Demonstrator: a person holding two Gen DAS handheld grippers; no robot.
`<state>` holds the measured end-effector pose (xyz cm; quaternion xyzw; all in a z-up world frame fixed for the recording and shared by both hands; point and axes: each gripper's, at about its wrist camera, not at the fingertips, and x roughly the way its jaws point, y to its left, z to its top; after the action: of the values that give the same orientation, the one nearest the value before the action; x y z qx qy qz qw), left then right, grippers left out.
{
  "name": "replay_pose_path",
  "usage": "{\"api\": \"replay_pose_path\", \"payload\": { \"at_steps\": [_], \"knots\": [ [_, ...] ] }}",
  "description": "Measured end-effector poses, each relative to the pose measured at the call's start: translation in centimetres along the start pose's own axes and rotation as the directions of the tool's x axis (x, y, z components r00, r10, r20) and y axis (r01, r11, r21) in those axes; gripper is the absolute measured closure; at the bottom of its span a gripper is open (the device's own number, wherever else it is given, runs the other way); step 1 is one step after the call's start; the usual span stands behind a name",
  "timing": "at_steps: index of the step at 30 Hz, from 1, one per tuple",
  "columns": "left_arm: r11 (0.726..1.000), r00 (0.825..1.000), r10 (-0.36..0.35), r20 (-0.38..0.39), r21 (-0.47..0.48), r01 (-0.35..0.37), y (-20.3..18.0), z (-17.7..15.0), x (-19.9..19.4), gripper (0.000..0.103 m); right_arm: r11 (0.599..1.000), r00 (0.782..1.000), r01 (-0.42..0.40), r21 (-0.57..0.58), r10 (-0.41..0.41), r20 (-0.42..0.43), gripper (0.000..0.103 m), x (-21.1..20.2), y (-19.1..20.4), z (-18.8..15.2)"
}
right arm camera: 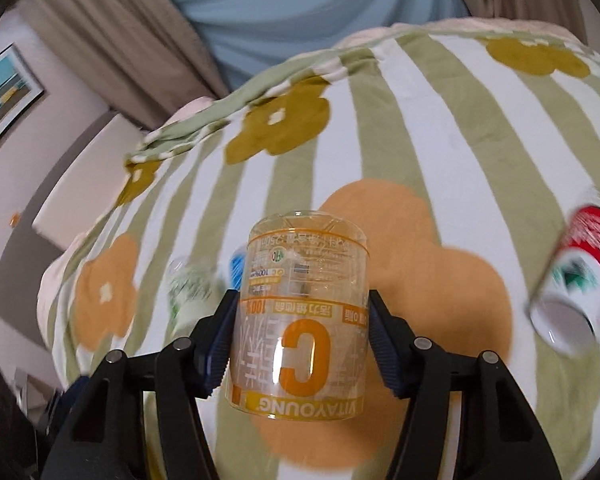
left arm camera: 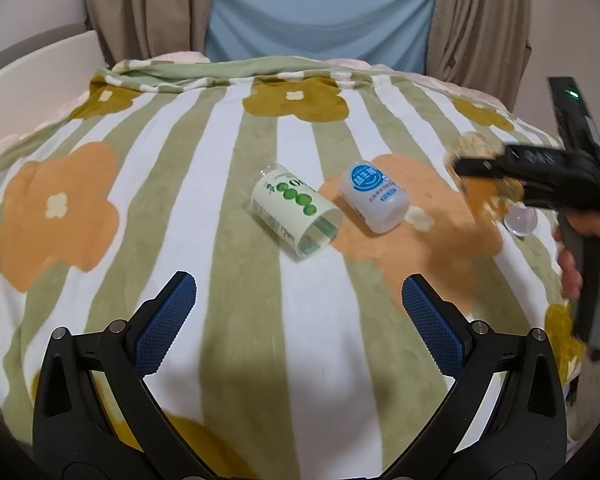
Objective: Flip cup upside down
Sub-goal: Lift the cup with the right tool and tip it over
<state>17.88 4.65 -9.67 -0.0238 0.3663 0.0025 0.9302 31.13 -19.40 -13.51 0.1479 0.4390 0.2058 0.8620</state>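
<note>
1. Right gripper [right arm camera: 300,344] is clamped on the clear VITAYOUNG cup [right arm camera: 300,320], one blue pad on each side wall. In the right wrist view the cup sits centre frame and its print reads upside down, so I judge the flip is well underway or nearly done. I can't confirm which end is the mouth.
2. In the left wrist view the same cup [left arm camera: 480,176] is a blurred patch at right centre, held above the striped flower blanket [left arm camera: 228,160].
3. Left gripper [left arm camera: 300,320] has its jaws wide apart, holds nothing and hovers over the blanket at bottom centre.
4. Risk: smooth clear plastic with only side pressure, so the cup could slip or rotate between the pads during the turn.
5. Risk: thin wall, so an over-squeeze may deform it and pop it out.
6. Risk: the blanket is soft and uneven, so an inverted cup set on its rim could tip.
7. Risk: the red, green and white can [right arm camera: 576,280] lies on its side at the right edge of the right wrist view, close enough that a wide swing could clip it.
8. Contents: the cup looks empty, with no liquid visible.
9. The green-dot bottle [left arm camera: 294,216] lies on its side at centre and looks clear inside.
10. The white bottle with the blue label [left arm camera: 374,198] lies just beside it; it is opaque, so contents unknown.
11. The can's interior is not visible.
</note>
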Motion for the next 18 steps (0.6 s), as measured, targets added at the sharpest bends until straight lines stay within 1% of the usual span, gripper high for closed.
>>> {"api": "replay_pose_path", "payload": {
  "at_steps": [3, 6, 9, 11, 12, 14, 18],
  "knots": [
    [1.000, 1.000, -0.006, -0.001, -0.013, 0.006, 0.0, -0.8, -1.0, 0.000, 1.000, 1.000, 0.002, -0.022, -0.002, -0.020, 0.046, -1.5, 1.1, -3.1],
    [1.000, 1.000, -0.020, -0.011, -0.024, 0.020, -0.1, -1.4, -1.4, 0.000, 1.000, 0.999, 0.025, 0.001, -0.025, -0.039, 0.046, -1.6, 1.3, -6.7],
    [1.000, 1.000, -0.016, -0.016, -0.009, 0.016, -0.3, -1.9, -1.8, 0.000, 0.998, 0.997, 0.043, 0.047, -0.040, -0.058, 0.046, -0.8, 0.8, -8.8],
    [1.000, 1.000, -0.003, -0.016, 0.001, 0.003, -0.5, -2.2, -2.3, 0.000, 0.995, 0.996, 0.041, 0.096, -0.033, -0.083, 0.046, 0.1, 0.2, -9.6],
    [1.000, 1.000, -0.005, -0.013, 0.000, 0.005, -0.5, -2.3, -2.5, 0.000, 0.993, 0.994, 0.055, 0.108, -0.044, -0.097, 0.046, 0.6, -0.1, -9.8],
    [1.000, 1.000, -0.007, -0.010, -0.006, 0.007, -0.4, -2.5, -2.9, 0.000, 0.989, 0.993, 0.076, 0.128, -0.063, -0.104, 0.046, 1.3, -0.5, -10.0],
    [1.000, 1.000, -0.009, -0.015, -0.004, 0.009, -0.5, -2.7, -3.2, 0.000, 0.980, 0.991, 0.091, 0.178, -0.071, -0.112, 0.046, 2.2, -1.2, -10.2]
  ]
}}
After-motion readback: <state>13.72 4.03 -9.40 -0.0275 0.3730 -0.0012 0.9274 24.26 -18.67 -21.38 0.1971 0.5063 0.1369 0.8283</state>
